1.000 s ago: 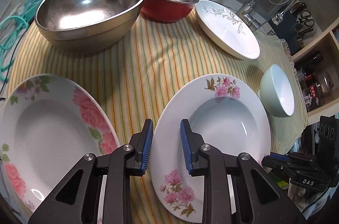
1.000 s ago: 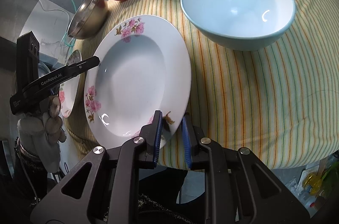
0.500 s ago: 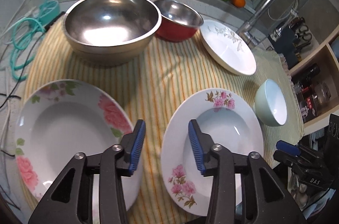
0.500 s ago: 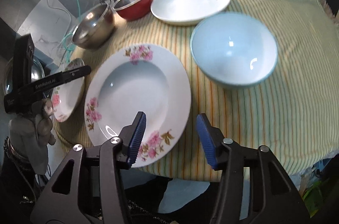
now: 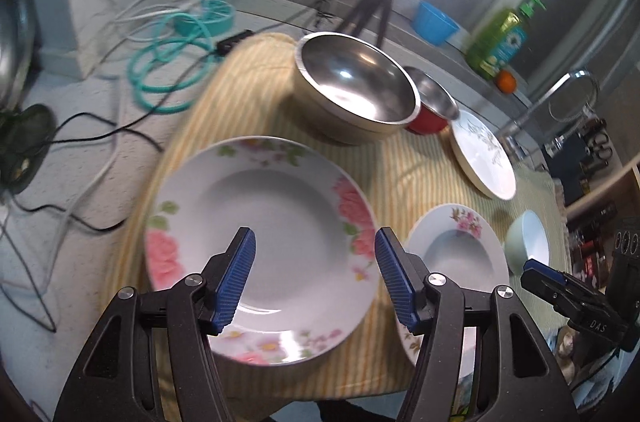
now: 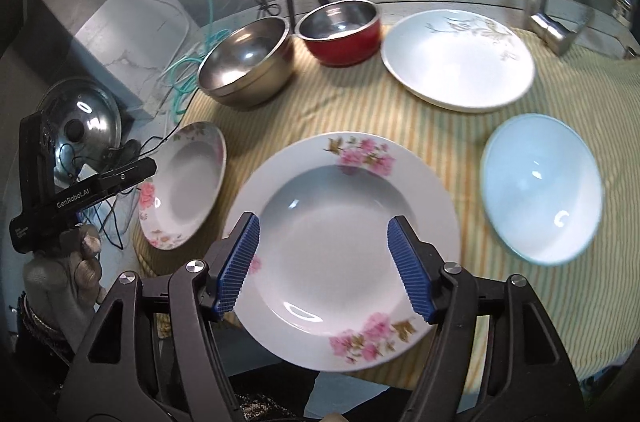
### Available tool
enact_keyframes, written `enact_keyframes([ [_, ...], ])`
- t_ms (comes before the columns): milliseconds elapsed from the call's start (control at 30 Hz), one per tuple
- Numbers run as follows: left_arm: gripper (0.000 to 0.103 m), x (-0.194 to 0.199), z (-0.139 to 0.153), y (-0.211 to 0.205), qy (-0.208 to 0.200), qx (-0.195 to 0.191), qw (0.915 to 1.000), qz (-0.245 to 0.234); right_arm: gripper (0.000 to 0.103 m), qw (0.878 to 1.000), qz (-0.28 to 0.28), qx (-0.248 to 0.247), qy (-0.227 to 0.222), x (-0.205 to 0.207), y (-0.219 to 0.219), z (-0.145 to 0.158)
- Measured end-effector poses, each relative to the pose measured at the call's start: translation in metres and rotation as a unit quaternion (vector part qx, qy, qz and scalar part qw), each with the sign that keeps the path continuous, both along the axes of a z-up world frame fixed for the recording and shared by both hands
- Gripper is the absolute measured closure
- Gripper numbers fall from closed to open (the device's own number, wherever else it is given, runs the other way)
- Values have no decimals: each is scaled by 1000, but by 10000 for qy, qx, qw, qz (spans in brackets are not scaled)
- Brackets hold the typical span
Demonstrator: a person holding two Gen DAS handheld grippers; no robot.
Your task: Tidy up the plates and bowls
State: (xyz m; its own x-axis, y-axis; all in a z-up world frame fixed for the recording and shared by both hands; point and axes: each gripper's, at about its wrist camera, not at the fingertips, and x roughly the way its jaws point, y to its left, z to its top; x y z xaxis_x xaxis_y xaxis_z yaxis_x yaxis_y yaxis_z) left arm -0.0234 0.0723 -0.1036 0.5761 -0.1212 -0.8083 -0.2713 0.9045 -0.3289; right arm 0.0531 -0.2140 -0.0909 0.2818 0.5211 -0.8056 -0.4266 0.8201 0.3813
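left tool [image 5: 316, 278]: jaws apart, empty | right tool [image 6: 324, 266]: jaws apart, empty | rose plate [image 5: 260, 222]: rigid, glazed, slippery, breakable | grip: near rim edge

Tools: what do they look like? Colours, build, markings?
Both match: black plastic frames with triangular cut-outs, silver pivot screws, and two fingers faced with ribbed blue pads. From the right wrist view, the left tool carries white "GenRobot.AI" lettering on a boxy black body. From the left wrist view, the right tool reads "DAS". No cables visible on either.
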Motion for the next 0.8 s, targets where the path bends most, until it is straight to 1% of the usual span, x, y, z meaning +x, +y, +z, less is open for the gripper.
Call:
enact_keyframes([
  [100,41,-13,-2,16,8,25,9996,297,34,9998,197,42,-11,5,18,-1],
  [333,41,-33,-12,44,68,84,9969,778,34,9980,628,86,47,17,62,-6],
  [533,42,-42,-28,64,204,-54,9946,1016,34,9953,963,17,117,24,98,-16],
  [567,44,-42,-31,66,222,-64,9944,1035,34,9949,1000,-7,144,26,105,-20],
  [600,44,-41,-32,67,237,-70,9942,1044,36,9946,1021,-25,169,27,110,-22],
  [667,44,-41,-36,70,247,-114,9942,1040,47,9938,1083,-72,250,31,119,-28],
  [733,46,-39,-40,73,280,-133,9942,1027,51,9930,1129,-118,328,35,127,-34],
  [800,52,-37,-44,75,308,-204,9942,1012,52,9923,1168,-112,396,38,133,-37],
])
